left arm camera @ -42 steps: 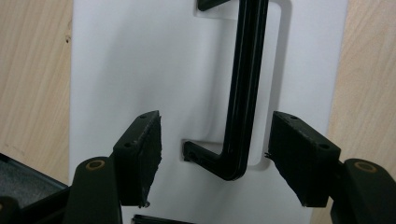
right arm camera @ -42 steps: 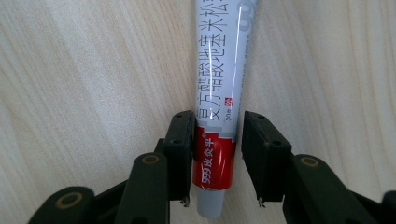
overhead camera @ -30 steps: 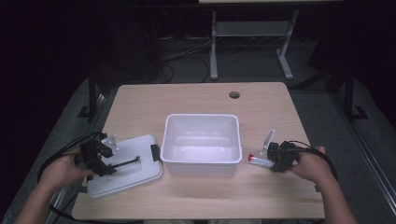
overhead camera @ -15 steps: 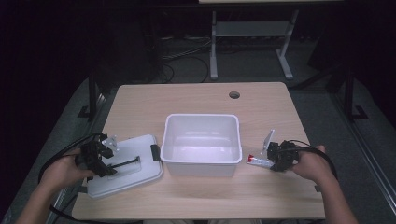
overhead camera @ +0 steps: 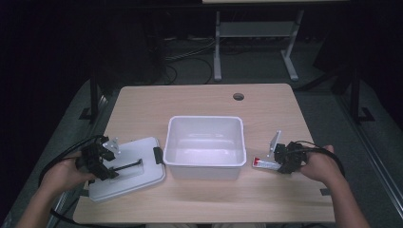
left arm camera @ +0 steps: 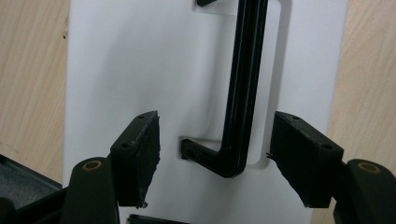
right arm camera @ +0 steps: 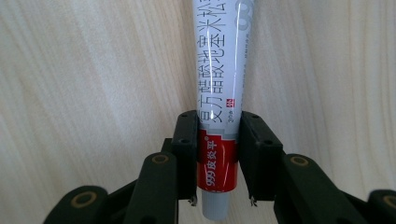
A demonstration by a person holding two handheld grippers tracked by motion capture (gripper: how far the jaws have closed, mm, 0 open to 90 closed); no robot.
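A white lid (overhead camera: 135, 171) with a black handle (overhead camera: 127, 166) lies flat on the table's left side. My left gripper (overhead camera: 108, 172) hovers over it, open. In the left gripper view the handle's (left arm camera: 243, 88) bent end sits between the two pads (left arm camera: 140, 154) of the left gripper (left arm camera: 215, 140), and neither pad touches it. My right gripper (overhead camera: 279, 163) rests low on the table's right side, shut on a white and red ointment tube (overhead camera: 264, 164). In the right gripper view that gripper (right arm camera: 218, 140) clamps the tube's (right arm camera: 219, 70) red end, and the tube lies along the wood.
An empty white plastic bin (overhead camera: 205, 122) stands in the middle of the wooden table (overhead camera: 199, 99), between both hands. A round cable hole (overhead camera: 238, 96) is at the back right. Beyond the table are a dark floor, cables and a metal stand (overhead camera: 252, 33).
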